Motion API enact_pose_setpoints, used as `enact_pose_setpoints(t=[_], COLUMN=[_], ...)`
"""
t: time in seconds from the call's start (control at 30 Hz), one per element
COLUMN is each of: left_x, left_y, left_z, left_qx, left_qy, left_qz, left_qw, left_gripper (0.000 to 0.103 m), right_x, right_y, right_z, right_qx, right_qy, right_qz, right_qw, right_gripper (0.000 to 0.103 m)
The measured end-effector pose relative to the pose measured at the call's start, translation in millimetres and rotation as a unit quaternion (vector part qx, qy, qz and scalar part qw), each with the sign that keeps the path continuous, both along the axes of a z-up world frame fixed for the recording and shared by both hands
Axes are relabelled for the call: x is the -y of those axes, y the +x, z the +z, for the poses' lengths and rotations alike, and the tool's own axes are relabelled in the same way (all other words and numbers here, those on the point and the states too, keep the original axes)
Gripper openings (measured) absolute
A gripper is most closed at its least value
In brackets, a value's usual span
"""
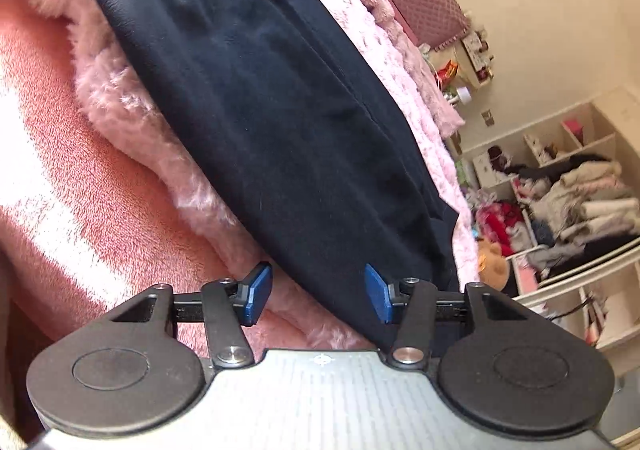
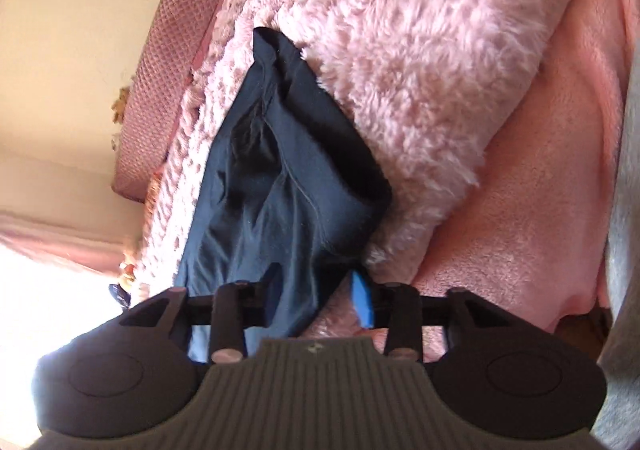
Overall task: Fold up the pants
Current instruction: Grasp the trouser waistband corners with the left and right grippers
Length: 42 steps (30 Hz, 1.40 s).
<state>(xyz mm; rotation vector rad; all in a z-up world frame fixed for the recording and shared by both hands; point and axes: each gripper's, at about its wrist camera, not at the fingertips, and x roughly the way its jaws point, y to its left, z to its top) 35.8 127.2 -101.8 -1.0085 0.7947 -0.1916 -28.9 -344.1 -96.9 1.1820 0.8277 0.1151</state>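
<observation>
Dark navy pants (image 1: 256,97) lie stretched along a fluffy pink blanket (image 1: 120,89) on the bed. In the left wrist view my left gripper (image 1: 317,294) sits at their near end. Its blue pads (image 1: 256,294) stand apart, and the pants' edge runs between them without being pinched. In the right wrist view the pants (image 2: 280,169) reach down into my right gripper (image 2: 316,298). The fabric covers the left finger, while the right blue pad (image 2: 362,302) stands clear of the cloth with pink fur showing in the gap.
A smoother coral blanket (image 1: 80,189) lies beside the fluffy one. A quilted pink headboard (image 2: 160,61) stands against the cream wall. White shelves (image 1: 576,185) crammed with clothes and toys stand past the bed's far side.
</observation>
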Motion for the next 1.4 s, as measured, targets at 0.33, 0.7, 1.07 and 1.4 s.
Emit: enact_pose_setpoints(t=[0.33, 0.7, 1.07, 1.4], left_x=[-40.6, -33.4, -30.3, -22.7], left_y=[11.1, 9.2, 36.8, 90.4], left_z=[-57.6, -45.9, 13.8, 52.1], left_qx=[-0.010, 0.010, 0.071, 0.104], left_qy=[-0.177, -0.170, -0.074, -0.018], left_qz=[0.104, 0.126, 0.110, 0.078], left_qw=[0.9786, 0.9772, 0.9887, 0.9913], left_gripper=[0.048, 0.007, 0.001, 0.001], right_x=[16.1, 19.7, 16.2, 18.7], right_y=[-2.8, -16.3, -6.1, 62.2], right_z=[-18.1, -2.5, 23.3, 43.2], right_qx=[0.004, 0.046, 0.108, 0.149], right_qy=[0.067, 0.040, 0.050, 0.053], right_qz=[-0.061, -0.068, -0.066, -0.062], right_qw=[0.996, 0.996, 0.991, 0.985], right_gripper=[0.036, 0.005, 0.003, 0.003])
